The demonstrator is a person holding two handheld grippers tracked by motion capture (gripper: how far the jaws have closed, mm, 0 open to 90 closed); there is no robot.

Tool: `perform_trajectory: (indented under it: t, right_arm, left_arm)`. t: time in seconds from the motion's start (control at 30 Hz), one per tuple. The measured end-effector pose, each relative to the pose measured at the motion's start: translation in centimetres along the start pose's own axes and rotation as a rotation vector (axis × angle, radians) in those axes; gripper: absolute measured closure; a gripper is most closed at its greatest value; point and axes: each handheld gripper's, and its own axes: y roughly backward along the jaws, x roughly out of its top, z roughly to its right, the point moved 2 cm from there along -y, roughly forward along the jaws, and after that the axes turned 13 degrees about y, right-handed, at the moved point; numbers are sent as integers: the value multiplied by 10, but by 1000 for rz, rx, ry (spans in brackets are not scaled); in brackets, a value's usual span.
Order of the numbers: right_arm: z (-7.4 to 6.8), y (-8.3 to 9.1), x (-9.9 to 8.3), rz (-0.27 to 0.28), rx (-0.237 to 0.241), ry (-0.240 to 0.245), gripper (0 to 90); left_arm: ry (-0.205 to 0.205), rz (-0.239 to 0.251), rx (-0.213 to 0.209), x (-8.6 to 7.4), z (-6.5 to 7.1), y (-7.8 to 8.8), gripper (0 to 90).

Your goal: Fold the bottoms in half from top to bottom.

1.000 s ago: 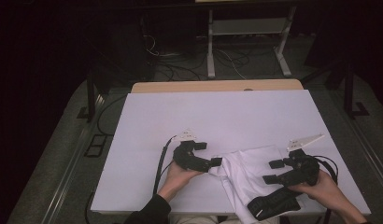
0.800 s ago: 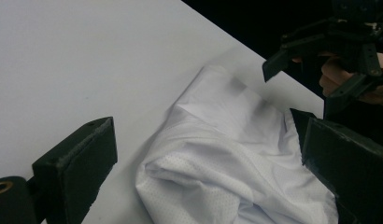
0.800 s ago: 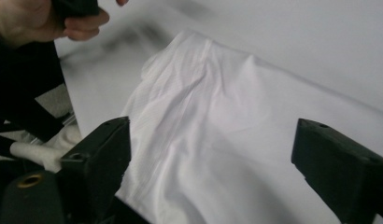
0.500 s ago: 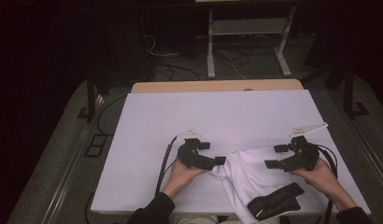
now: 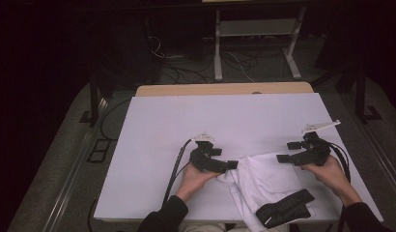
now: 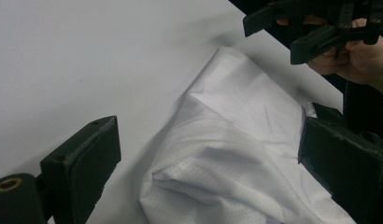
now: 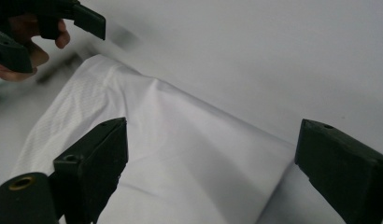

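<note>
**Both grippers lined up on the white shirt, nothing grabbed yet**

Standing by the table, going left to right. The left gripper (image 5: pixel 224 166) sits low over the white table (image 5: pixel 186 121), pointing right at the bunched left edge of the white shirt (image 5: pixel 263 181). From the left gripper view its jaws stand wide, with a puffy fold of the shirt (image 6: pixel 236 154) lying between them, and I don't see either pad pressing on the cloth. So it's around the fold, not gripping it.

The shirt itself lies crumpled near the front edge of the table, between the two hands, with part of it hanging toward the person. There's a black band (image 5: pixel 284 209) lying across its lower right part, could be a collar or trim, hard to tell.

Over on the right, the right gripper (image 5: pixel 286 152) hangs just above the shirt's upper right corner, pointing left. Its jaws have just been opening and now stand wide, and in the right gripper view the smooth cloth (image 7: pixel 189 158) sits below and between them without being pinched.

My read: this is the regrip stage of spreading or folding the shirt, both hands picking fresh spots. The next move probably calls for the left jaws to close on that fold, and the right gripper to drop onto the corner edge and pinch just one layer, then pull apart gently so the cloth flattens instead of dragging.
</note>
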Motion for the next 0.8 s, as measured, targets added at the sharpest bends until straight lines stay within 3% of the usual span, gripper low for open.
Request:
perform_trajectory:
  t: [0.4, 0.57, 0.8]
  right_arm:
    - [25, -11, -9, -44, -26, -46, 165]
    - [34, -15, -13, -46, 2, -48, 318]
    - [34, -18, -15, -58, 20, 3, 566]
  left_arm:
    - [61, -48, -26, -2, -9, -13, 151]
    - [76, -50, -38, -2, -11, -16, 212]
    - [73, -83, -43, -5, -10, -19, 382]
